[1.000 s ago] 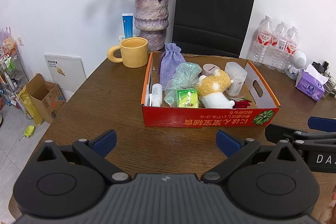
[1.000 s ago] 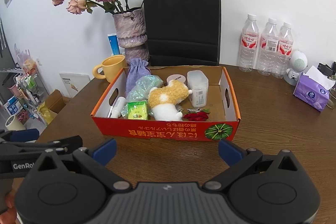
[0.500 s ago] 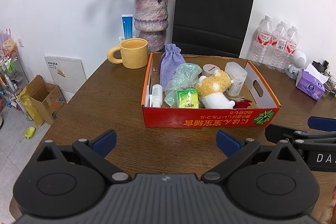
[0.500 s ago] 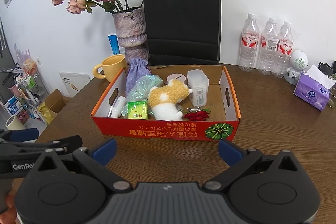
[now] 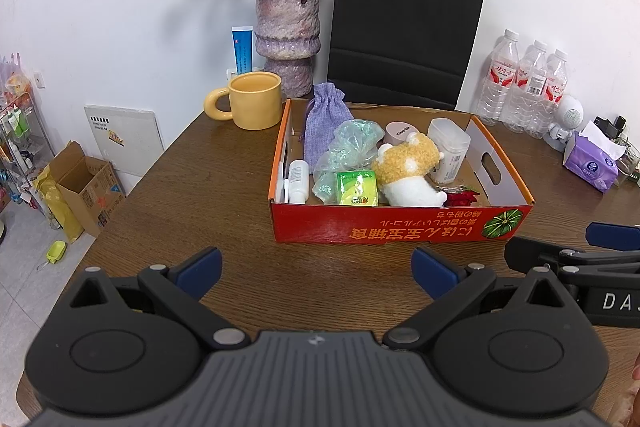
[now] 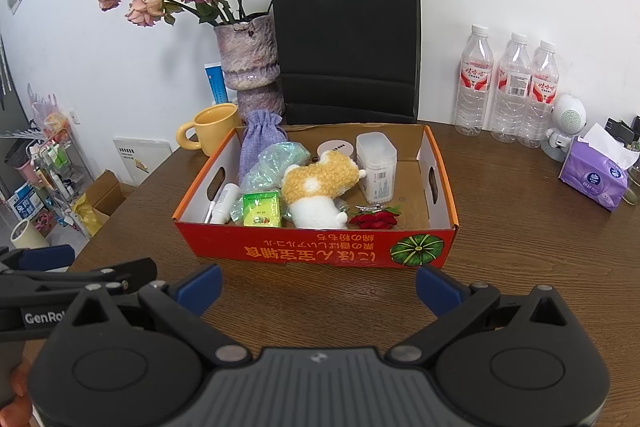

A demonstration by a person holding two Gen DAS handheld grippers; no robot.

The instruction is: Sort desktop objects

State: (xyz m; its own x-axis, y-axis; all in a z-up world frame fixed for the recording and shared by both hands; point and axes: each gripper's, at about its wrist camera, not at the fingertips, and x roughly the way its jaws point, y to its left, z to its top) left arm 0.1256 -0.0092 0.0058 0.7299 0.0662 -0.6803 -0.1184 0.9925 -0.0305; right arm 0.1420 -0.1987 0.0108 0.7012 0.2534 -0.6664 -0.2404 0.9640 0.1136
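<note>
A red cardboard box (image 5: pixel 400 227) (image 6: pixel 316 247) stands mid-table. It holds a purple drawstring pouch (image 5: pixel 324 123), a green crinkled bag (image 5: pixel 348 151), a green packet (image 5: pixel 357 188), a yellow-and-white plush toy (image 5: pixel 408 171) (image 6: pixel 320 187), a white bottle (image 5: pixel 298 181), a clear plastic jar (image 5: pixel 448 149), a pink round tin (image 5: pixel 400 133) and a red rose (image 6: pixel 374 219). My left gripper (image 5: pixel 316 273) is open and empty in front of the box. My right gripper (image 6: pixel 318 285) is open and empty, also in front of the box, to the left gripper's right.
A yellow mug (image 5: pixel 254 101), a vase of dried roses (image 5: pixel 288 39) and a black paper bag (image 5: pixel 404 31) stand behind the box. Three water bottles (image 6: pixel 508 91), a small white robot figure (image 6: pixel 566 125) and a purple tissue pack (image 6: pixel 596 179) are at the right.
</note>
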